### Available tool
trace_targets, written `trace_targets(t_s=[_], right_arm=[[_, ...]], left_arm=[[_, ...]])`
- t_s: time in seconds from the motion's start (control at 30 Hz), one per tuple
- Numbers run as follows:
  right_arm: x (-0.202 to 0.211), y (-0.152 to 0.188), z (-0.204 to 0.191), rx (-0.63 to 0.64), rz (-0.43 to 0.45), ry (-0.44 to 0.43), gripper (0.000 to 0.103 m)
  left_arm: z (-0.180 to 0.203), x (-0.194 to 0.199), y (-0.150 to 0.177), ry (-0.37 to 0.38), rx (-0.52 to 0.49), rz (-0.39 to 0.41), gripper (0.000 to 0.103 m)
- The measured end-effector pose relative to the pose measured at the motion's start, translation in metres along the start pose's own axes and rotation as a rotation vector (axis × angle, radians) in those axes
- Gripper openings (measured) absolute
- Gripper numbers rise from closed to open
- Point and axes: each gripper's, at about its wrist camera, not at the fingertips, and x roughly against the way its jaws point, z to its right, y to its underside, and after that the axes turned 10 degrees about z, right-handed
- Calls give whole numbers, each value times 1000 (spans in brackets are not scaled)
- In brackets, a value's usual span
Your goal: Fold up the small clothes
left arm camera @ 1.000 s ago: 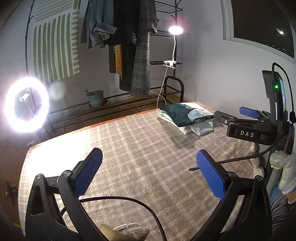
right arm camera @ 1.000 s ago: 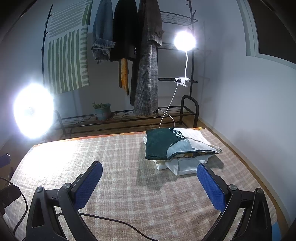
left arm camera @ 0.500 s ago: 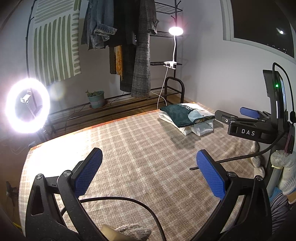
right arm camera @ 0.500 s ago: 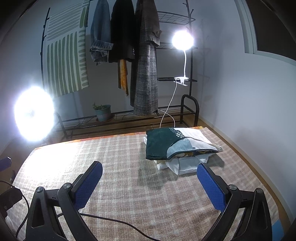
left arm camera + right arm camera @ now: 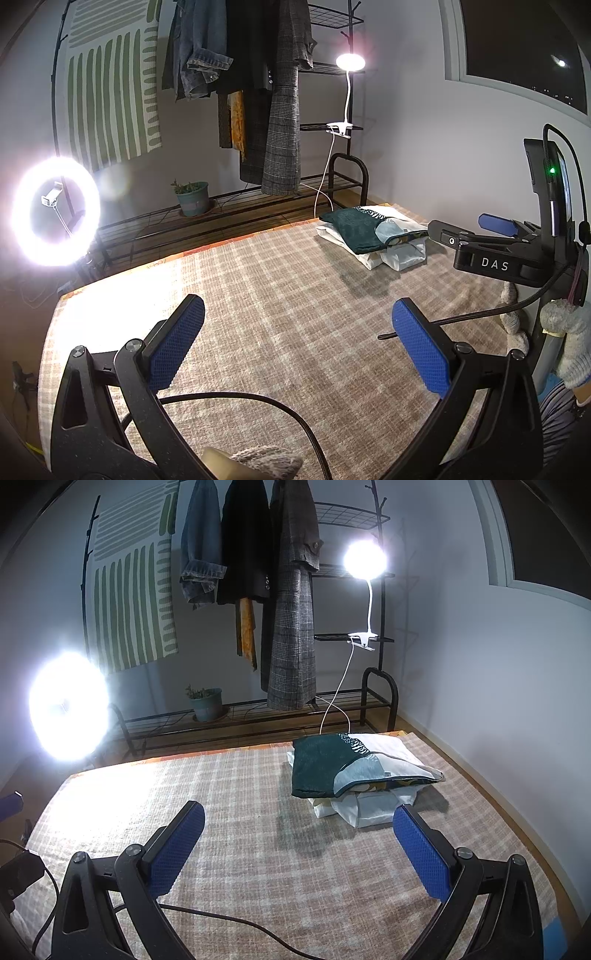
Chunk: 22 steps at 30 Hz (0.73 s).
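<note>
Stack of folded small clothes [image 5: 360,771]: a dark green piece on top with a pale blue-grey panel, white pieces beneath; lies on the checked beige blanket [image 5: 258,834] at about 1 o'clock in the right wrist view, near the far right corner, and at about 1 o'clock in the left wrist view [image 5: 373,232] as well. Nothing touches the stack. Right hand-held gripper [image 5: 299,845]: jaws spread wide, blue textured pads empty, held above the blanket with the stack just beyond its right finger; a black cable runs across the blanket below it. Left hand-held gripper [image 5: 299,347]: likewise spread wide and empty, over the bare middle of the blanket, well apart from the stack; a black cable loops between its arms. In the left wrist view the right hand-held gripper appears at 3 o'clock as a black body marked DAS with a green indicator lit, and a hand in a pale knitted glove [image 5: 569,343] shows at about 4 o'clock. Beyond the blanket, at 12 o'clock: black metal clothes rack [image 5: 373,686] carrying a denim jacket [image 5: 201,554], a dark jacket and a checked grey coat [image 5: 295,627]; a clip-on lamp [image 5: 365,559], lit, on the rack. At 11 o'clock: green-striped wall hanging [image 5: 133,590]. At 9 o'clock: lit ring light [image 5: 55,212]. On the low shelf of the rack: small potted plant [image 5: 207,701]. At 2 o'clock, upper right: dark window [image 5: 517,48].
</note>
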Motion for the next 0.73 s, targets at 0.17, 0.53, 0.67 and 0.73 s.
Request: trace_targets(t_s=[0.17, 0.53, 0.67, 0.73], right_arm=[[0, 0, -1, -1, -2, -3, 103], [1, 2, -6, -1, -7, -2, 103], [2, 2, -6, -2, -7, 0, 103], [3, 1, -6, -3, -3, -3, 103]], left_arm=[[0, 0, 0, 1, -1, 0, 103], [0, 1, 0, -7, -4, 1, 103], [0, 8, -1, -32, -28, 25, 103], [0, 11, -2, -35, -34, 31, 103]])
